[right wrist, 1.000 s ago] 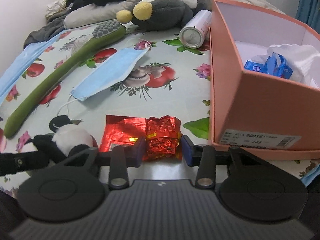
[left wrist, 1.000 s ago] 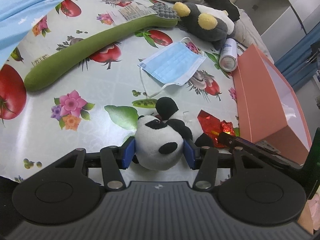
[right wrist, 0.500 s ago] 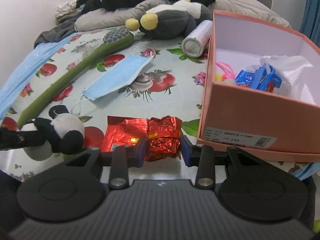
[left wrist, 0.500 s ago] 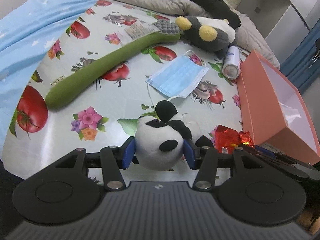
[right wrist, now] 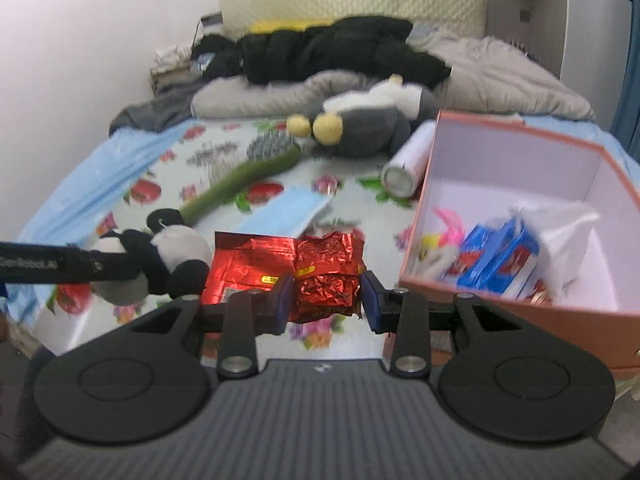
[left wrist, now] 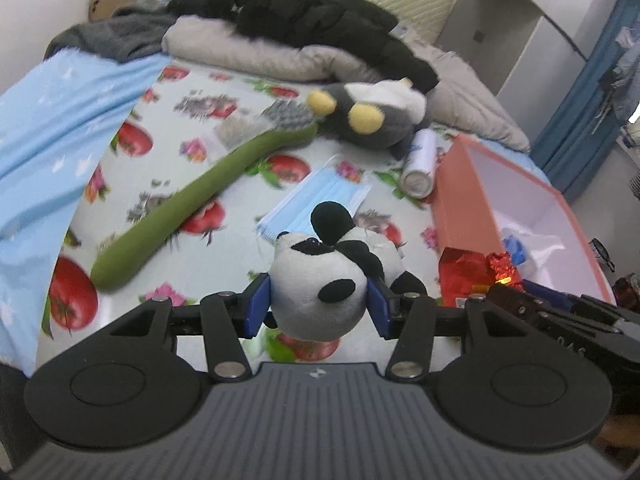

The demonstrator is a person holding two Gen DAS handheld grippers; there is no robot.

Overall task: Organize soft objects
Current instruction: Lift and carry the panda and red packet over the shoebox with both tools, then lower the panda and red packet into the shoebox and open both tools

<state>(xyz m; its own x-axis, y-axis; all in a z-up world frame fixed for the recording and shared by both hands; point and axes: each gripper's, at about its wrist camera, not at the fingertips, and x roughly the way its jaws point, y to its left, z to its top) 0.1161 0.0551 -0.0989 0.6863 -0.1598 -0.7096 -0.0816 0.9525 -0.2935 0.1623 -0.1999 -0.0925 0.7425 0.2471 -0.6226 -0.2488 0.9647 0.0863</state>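
Note:
My left gripper [left wrist: 318, 306] is shut on a small panda plush [left wrist: 320, 288] and holds it above the flowered sheet; the plush also shows in the right wrist view [right wrist: 160, 256]. My right gripper [right wrist: 325, 296] is shut on a crinkled red foil packet [right wrist: 320, 268], held in the air just left of the open pink box [right wrist: 452, 184]. The packet also shows in the left wrist view [left wrist: 468, 270], at the box's [left wrist: 460, 200] near corner.
On the bed lie a long green plush brush [left wrist: 200, 196], a blue face mask [left wrist: 320, 200], a grey plush with yellow feet [left wrist: 372, 114] and a white spray can [left wrist: 418, 164]. The box holds blue packets [right wrist: 496, 256] and white tissue. Pillows and black clothing lie at the back.
Both grippers have risen from the bed with their objects. The panda and the foil packet are lifted, and the view now looks down into the pink box.

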